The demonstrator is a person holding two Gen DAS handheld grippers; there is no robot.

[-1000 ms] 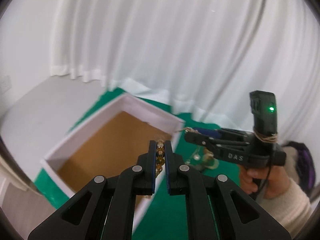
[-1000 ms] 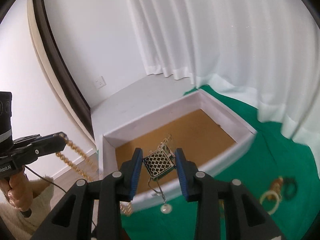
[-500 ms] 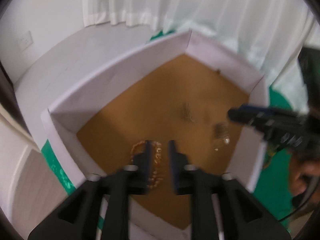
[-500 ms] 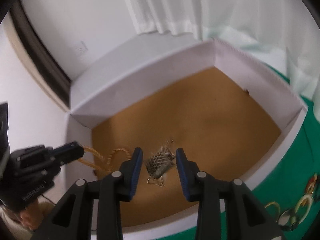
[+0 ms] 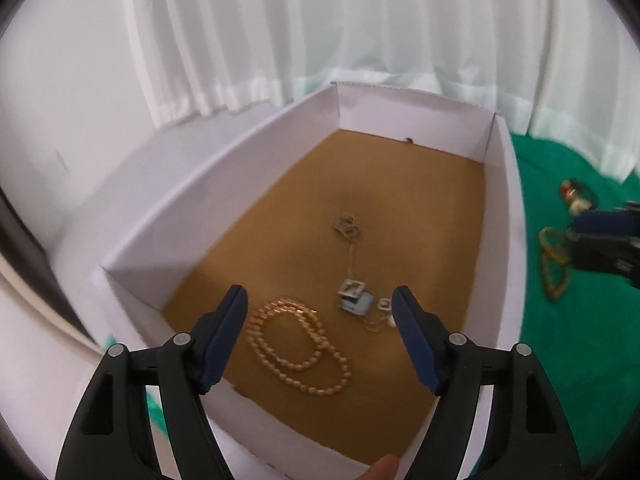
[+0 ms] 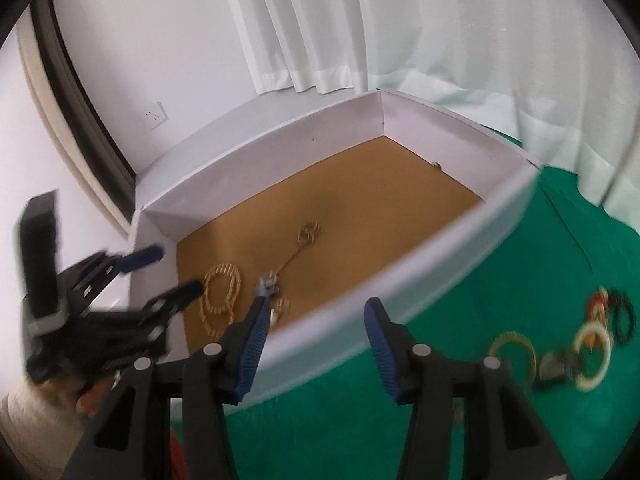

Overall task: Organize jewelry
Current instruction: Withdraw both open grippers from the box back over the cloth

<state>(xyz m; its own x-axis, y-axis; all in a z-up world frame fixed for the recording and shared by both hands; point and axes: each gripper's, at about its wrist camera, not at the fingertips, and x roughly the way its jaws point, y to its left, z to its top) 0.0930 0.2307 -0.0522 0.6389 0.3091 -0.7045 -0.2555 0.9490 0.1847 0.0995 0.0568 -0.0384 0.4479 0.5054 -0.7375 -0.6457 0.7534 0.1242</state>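
Note:
A white box (image 5: 224, 184) with a brown floor stands on a green cloth (image 6: 460, 280). On its floor lie a gold bead necklace (image 5: 296, 348) and a pendant necklace with a square charm (image 5: 354, 298); both also show in the right wrist view, the beads (image 6: 222, 296) and the pendant (image 6: 270, 282). My left gripper (image 5: 320, 320) is open and empty above the box's near end. My right gripper (image 6: 316, 334) is open and empty over the box's right wall (image 6: 400, 272).
Several bangles and rings (image 6: 576, 340) lie on the green cloth to the right of the box, also seen in the left wrist view (image 5: 556, 256). White curtains (image 5: 320, 32) hang behind. A wall socket (image 6: 155, 115) sits at the left.
Both grippers came down over the box and opened. The bead necklace dropped from the left one, the pendant necklace from the right; both now lie on the box floor. The right gripper has drawn back.

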